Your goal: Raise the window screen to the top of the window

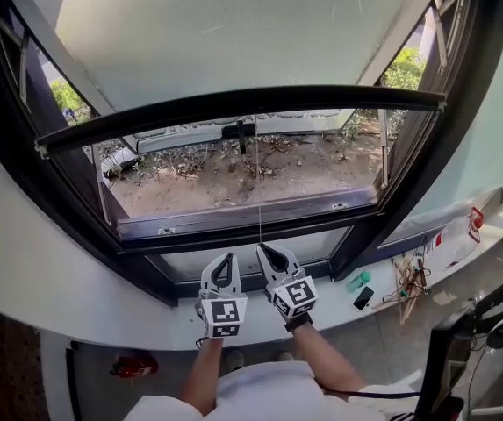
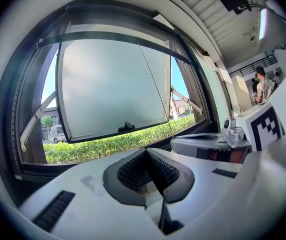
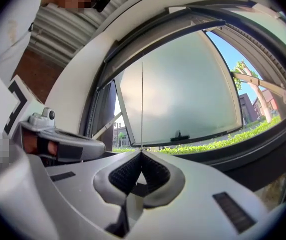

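The right gripper (image 1: 263, 248) is shut tight on a thin white pull cord (image 1: 260, 178). The cord goes straight up to the dark bar (image 1: 242, 103) at the bottom of the grey mesh window screen (image 1: 233, 24), high above both grippers. The left gripper (image 1: 229, 255) is just beside the right one, closed with nothing in it. Both are over a white window sill (image 1: 58, 270). A small green thing (image 1: 359, 280) and a black phone (image 1: 363, 297) lie to the right. Nothing blocks the cord.
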A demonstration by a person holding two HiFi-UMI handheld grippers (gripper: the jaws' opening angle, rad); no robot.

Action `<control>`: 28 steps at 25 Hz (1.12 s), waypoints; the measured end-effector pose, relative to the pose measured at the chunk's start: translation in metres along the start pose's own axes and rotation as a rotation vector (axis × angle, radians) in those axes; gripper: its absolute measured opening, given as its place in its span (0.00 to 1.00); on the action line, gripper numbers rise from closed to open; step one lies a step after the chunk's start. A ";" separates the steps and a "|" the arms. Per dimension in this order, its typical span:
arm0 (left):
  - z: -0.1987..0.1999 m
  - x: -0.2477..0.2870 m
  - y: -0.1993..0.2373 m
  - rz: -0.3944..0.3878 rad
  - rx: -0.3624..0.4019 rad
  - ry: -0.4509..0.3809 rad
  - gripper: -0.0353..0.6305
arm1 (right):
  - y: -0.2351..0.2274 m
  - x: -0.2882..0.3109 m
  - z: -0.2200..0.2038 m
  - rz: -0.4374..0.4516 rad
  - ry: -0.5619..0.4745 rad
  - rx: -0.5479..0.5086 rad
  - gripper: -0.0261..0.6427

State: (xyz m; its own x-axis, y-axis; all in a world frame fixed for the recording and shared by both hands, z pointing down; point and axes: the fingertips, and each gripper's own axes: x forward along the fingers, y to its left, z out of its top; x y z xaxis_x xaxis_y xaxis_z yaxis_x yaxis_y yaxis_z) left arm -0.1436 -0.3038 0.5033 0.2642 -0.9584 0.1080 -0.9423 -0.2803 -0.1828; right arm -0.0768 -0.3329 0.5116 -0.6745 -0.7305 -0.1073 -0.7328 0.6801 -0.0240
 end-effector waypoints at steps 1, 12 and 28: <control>0.000 0.000 -0.001 -0.002 0.000 0.000 0.06 | 0.001 0.000 0.005 -0.001 -0.012 -0.009 0.04; 0.001 0.002 -0.001 -0.006 -0.001 -0.002 0.06 | 0.012 0.002 0.053 0.005 -0.092 -0.092 0.04; 0.026 0.007 0.003 -0.009 0.011 -0.050 0.06 | 0.013 0.002 0.096 0.006 -0.176 -0.130 0.04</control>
State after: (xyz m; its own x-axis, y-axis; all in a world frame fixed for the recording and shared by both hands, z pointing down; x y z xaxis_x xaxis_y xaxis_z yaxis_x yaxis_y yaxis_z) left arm -0.1396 -0.3131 0.4780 0.2829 -0.9572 0.0612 -0.9375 -0.2895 -0.1929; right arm -0.0790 -0.3199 0.4157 -0.6612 -0.6963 -0.2791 -0.7417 0.6626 0.1040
